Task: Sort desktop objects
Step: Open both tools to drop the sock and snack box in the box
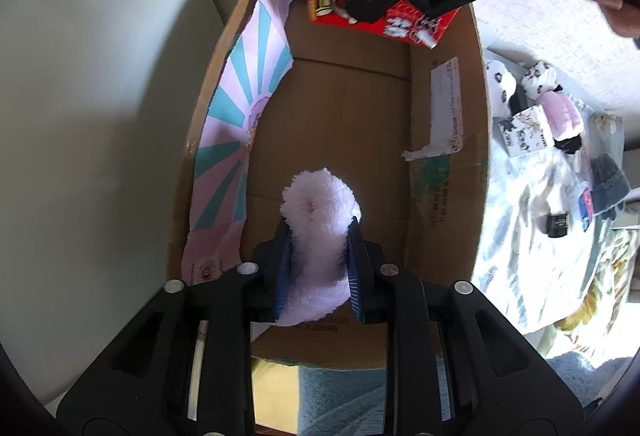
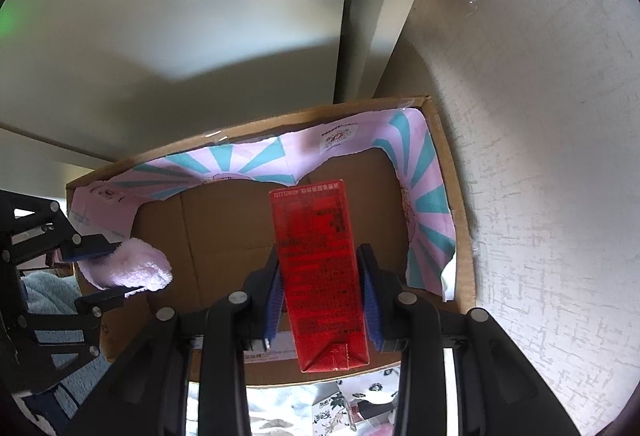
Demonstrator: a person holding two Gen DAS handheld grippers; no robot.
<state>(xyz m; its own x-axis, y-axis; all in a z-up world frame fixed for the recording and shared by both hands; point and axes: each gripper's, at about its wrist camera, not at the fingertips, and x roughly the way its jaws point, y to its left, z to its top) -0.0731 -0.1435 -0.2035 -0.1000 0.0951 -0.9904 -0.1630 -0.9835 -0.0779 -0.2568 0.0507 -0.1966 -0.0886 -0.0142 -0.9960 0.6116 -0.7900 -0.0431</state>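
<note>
- Landmark: open brown cardboard box [image 1: 352,124], pink-and-teal striped paper lining [image 1: 248,84] along two inner walls.
- Left gripper [image 1: 318,268]: pointing down into the box, jaws nearly closed, blue pads [image 1: 283,268] squeezing a fluffy pale pink rolled sock [image 1: 320,212]. Sock hangs just over the box floor at the near end.
- Right gripper [image 2: 322,296]: also pointing down into the box, jaws narrow, clamped on the sides of a tall red printed carton [image 2: 320,268] at the far corner by the lining.
- Outside the box, on its right: patterned white cloth [image 1: 532,220] with panda-print socks [image 1: 520,80], a small illustrated white box [image 1: 528,132], a small black cylinder [image 1: 557,225].
</note>
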